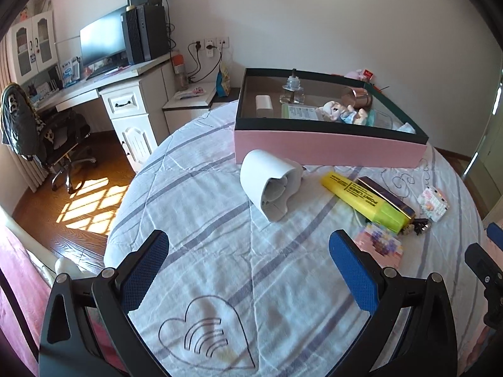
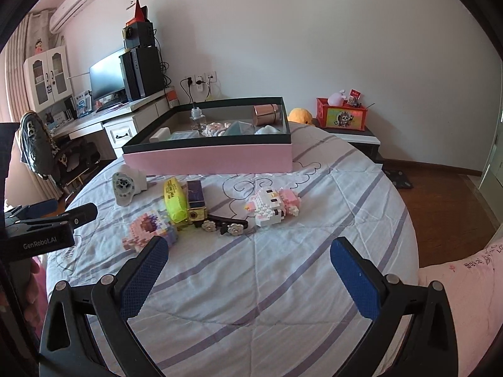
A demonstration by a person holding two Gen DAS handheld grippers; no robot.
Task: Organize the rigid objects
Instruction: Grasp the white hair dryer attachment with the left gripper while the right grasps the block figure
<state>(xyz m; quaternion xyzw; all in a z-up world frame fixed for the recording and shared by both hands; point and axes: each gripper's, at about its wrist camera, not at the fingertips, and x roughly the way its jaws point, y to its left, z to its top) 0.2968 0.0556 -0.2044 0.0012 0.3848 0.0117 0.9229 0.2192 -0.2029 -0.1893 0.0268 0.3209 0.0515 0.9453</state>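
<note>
Only clear text is "GenRobot.AI" in white on the black body of the left gripper, seen from the right wrist camera. The yellow highlighter has black print along its side that looks like "POINT LINER", though it's a bit blurry. The pink pillow has embroidered letters, too small to make out.

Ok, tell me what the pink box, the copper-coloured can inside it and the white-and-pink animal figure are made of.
Pink box: looks like matte cardboard, going by its flat thin walls, sharp edges and dark inner rim.
Copper-coloured can: probably metal or metallised plastic, since it is glossy with bright highlights.
Animal figure: small plastic building bricks, shown by its stepped, studded surface.
</note>
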